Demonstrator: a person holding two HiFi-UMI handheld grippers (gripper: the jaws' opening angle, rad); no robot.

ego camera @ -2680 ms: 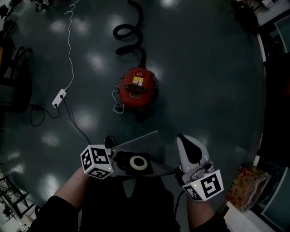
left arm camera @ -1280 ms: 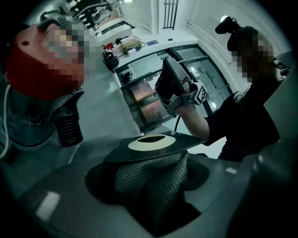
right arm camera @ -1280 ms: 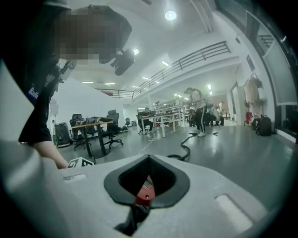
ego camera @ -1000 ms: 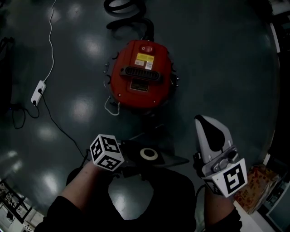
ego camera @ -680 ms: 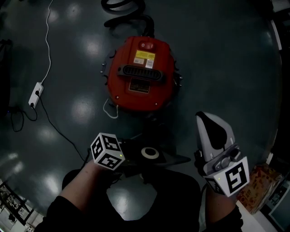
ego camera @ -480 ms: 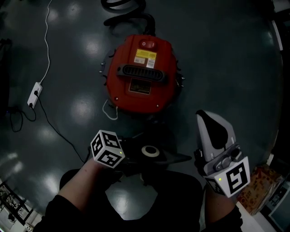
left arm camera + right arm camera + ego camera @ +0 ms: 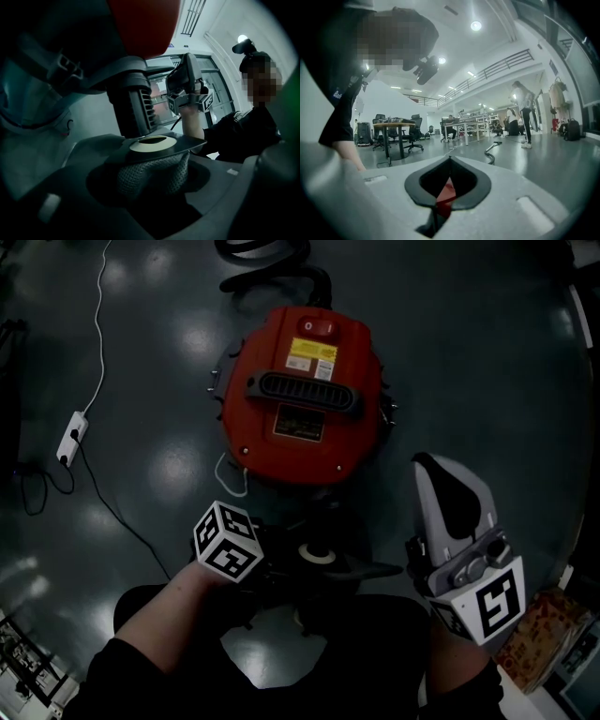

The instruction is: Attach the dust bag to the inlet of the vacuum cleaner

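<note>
The red vacuum cleaner (image 7: 300,395) stands on the dark floor, lid and black handle up, just ahead of both grippers. My left gripper (image 7: 281,570) is shut on the dust bag: a dark card collar with a cream ring (image 7: 317,556) lies flat above the jaws. In the left gripper view the collar's ring (image 7: 152,143) sits over grey mesh fabric (image 7: 150,176) bunched between the jaws, with the vacuum's red body (image 7: 140,23) close above. My right gripper (image 7: 436,470) is shut and empty, to the right of the bag; its jaws (image 7: 449,161) meet along one seam.
A black hose (image 7: 272,259) coils behind the vacuum. A white cable runs to a power strip (image 7: 73,437) at the left. A patterned box (image 7: 548,634) sits at the lower right. Desks, chairs and people stand far off in the right gripper view.
The vacuum has grown larger and come closer in the head view. Both grippers have sunk lower toward it. The left gripper still carries the bag; the right stays shut.
</note>
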